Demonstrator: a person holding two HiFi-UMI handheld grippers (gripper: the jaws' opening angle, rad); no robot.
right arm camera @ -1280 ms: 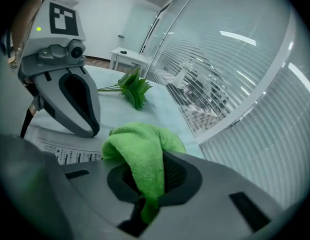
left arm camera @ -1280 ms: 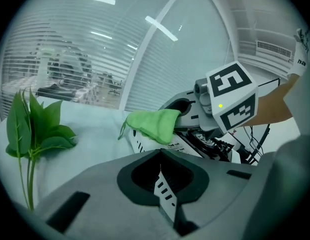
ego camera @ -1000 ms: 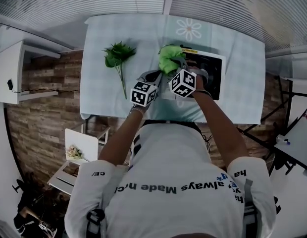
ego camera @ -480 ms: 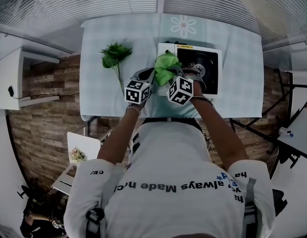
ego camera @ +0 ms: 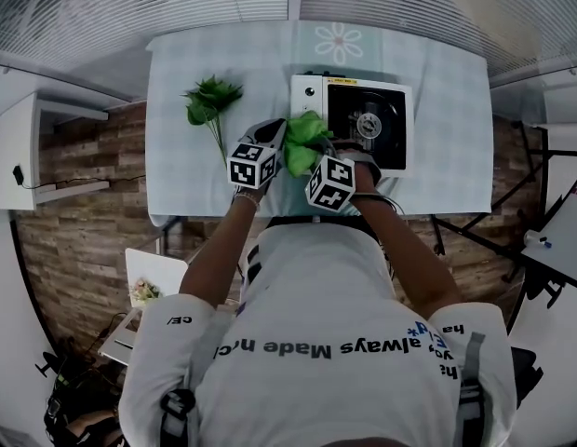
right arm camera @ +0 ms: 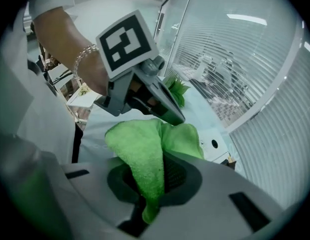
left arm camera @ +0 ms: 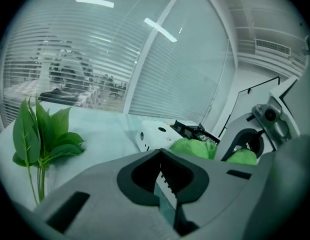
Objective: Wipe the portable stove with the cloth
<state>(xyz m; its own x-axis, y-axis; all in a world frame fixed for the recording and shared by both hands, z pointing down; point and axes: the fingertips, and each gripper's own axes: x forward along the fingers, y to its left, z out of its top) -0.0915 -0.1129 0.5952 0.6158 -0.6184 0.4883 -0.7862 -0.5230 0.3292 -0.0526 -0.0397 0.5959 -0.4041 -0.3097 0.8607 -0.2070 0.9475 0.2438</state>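
The right gripper (right arm camera: 155, 170), clamped on the cloth (ego camera: 303, 142), has dragged it back to the portable stove's (ego camera: 311, 95) near corner. That stroke looks finished. The left gripper (left arm camera: 160, 157) is pinched together, empty.

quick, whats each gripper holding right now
Left gripper: closed, nothing in it.
Right gripper: closed on the cloth.
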